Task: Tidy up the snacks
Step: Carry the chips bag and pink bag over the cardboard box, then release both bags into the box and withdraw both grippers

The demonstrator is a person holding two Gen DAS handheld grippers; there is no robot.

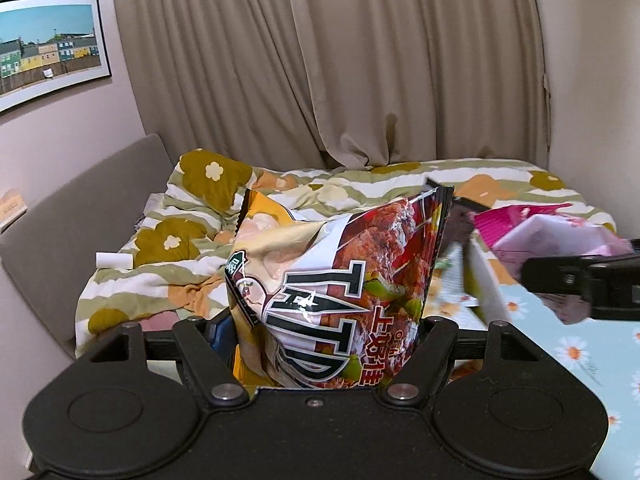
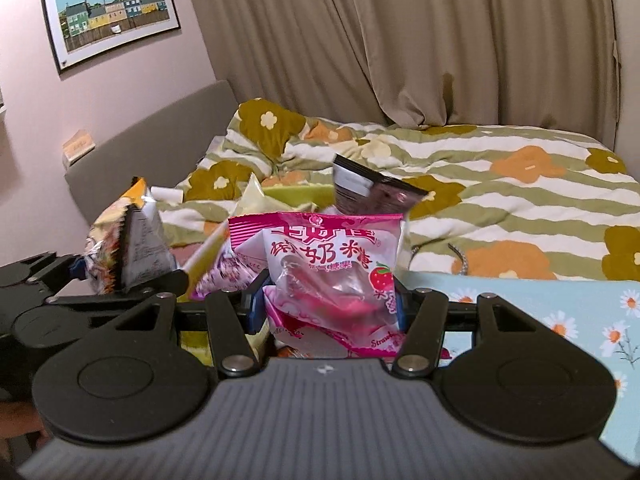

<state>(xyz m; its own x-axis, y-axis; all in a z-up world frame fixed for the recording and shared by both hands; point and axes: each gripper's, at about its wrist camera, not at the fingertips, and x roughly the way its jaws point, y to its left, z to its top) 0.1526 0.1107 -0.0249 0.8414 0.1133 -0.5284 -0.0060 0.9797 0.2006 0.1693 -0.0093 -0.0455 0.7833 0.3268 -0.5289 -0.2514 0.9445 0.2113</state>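
My left gripper (image 1: pixel 320 324) is shut on a large chip bag (image 1: pixel 336 272) with a meat picture and black lettering, held upright above the bed. The same bag (image 2: pixel 124 252) and the left gripper (image 2: pixel 76 280) show at the left of the right wrist view. My right gripper (image 2: pixel 328 304) is shut on a pink strawberry milk candy bag (image 2: pixel 328 272). That pink bag (image 1: pixel 552 232) and the right gripper (image 1: pixel 580 280) show at the right of the left wrist view. A dark purple snack packet (image 2: pixel 372 192) stands behind the pink bag.
A white-walled box (image 1: pixel 486 280) holds more packets between the grippers. A light blue daisy cloth (image 2: pixel 560 312) lies at the right. Behind is a bed with a flowered quilt (image 2: pixel 500 200), a grey headboard (image 1: pixel 80 216), beige curtains (image 1: pixel 360 60) and a framed picture (image 2: pixel 108 12).
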